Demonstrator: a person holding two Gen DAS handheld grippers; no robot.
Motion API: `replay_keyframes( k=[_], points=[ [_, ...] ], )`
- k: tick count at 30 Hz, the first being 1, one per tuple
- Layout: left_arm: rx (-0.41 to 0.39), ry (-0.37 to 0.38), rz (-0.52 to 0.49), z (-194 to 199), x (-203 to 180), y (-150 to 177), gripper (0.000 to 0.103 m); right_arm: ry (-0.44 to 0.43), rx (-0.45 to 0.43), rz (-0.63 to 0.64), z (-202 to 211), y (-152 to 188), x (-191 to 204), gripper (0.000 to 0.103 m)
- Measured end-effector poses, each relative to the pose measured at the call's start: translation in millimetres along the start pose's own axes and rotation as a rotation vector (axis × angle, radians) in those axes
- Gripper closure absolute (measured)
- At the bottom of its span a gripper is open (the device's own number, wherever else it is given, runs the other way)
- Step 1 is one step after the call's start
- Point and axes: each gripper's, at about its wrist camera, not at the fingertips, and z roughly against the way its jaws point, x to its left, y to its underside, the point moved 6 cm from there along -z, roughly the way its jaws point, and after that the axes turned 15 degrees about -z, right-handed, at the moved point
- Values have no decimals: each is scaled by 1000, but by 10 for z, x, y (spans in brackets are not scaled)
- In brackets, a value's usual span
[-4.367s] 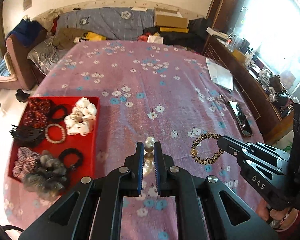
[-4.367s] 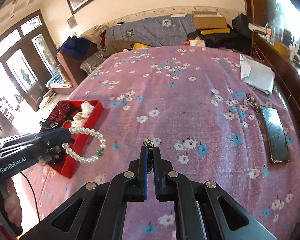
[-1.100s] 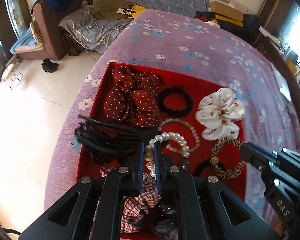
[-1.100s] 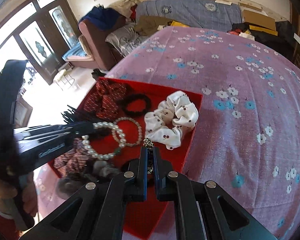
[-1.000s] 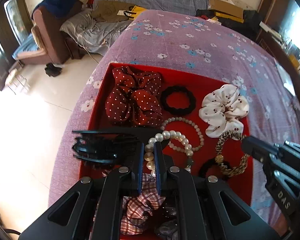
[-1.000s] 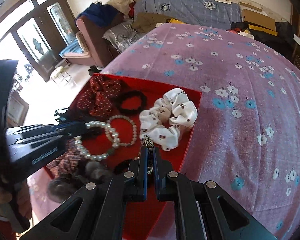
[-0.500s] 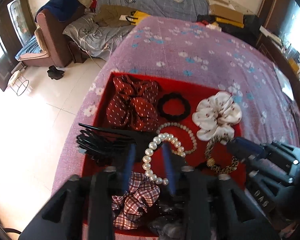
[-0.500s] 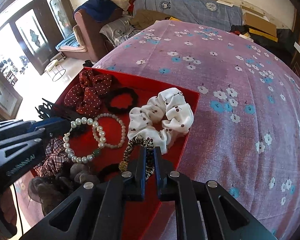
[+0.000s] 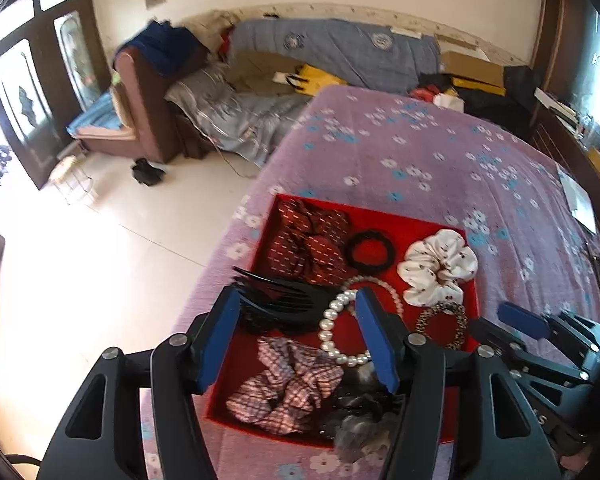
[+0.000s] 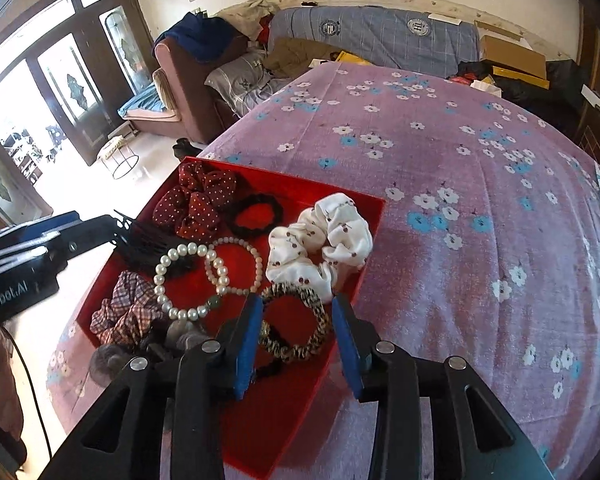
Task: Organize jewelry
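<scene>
Left claw (image 9: pixel 296 334): jaws apart and just been opening; nothing pressed between the blue pads, which stand clear above the tray.
Right claw (image 10: pixel 296 336): jaws partly apart, just been opening; pads not pressing on anything.
Red tray (image 10: pixel 288 186): lies on the purple flowered bedspread (image 10: pixel 460 184), under and ahead of both claws, near the bed's edge.
Pearl bracelet (image 9: pixel 332 320): lies loose in the tray, seen between the left claw's fingers and below them; its far arc overlaps a smaller bead bracelet (image 10: pixel 236 264).
Leopard-print bracelet (image 10: pixel 296 320): lies flat in the tray, seen between the right claw's pads, apart from both; just ahead of it sits the white scrunchie (image 10: pixel 320 240).
Black hair claw clip (image 9: pixel 284 304): in the tray just ahead of the left claw's left finger.
Plaid scrunchie (image 9: pixel 288 392): in the tray's near corner, below the left claw's gap.
Dark red dotted scrunchie (image 10: pixel 196 198): at the tray's far corner, beside a black hair tie (image 10: pixel 254 210).
Person's hand (image 10: pixel 4 364): at the left edge of the right wrist view, holding the left claw's handle.
</scene>
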Motion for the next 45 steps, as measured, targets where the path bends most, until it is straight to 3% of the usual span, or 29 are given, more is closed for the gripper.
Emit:
replay_keyframes(
  k=[9,12,18,22,24,38,45],
  points=[
    [-105,-190,32,409,145,39,26,-11,13,-21,205,206,-10,62],
    [-147,-236,39,567,139,48,17,-13,8,-10,291,259,27,62],
    [-241,-295,83,944,103,46,11,-27,-2,4,493,346,35,57],
    [-278,-304,127,1183,63,30,9,-29,-14,13,646,389,-8,57],
    [-267,-315,134,1281,32,25,3,-33,-20,12,731,405,-39,57],
    [-298,-363,176,1846,-346,160,3,-33,-78,16,1302,463,-420,48],
    [-209,-306,163,1821,-642,328,3,-22,-88,17,1412,532,-572,39]
  ],
)
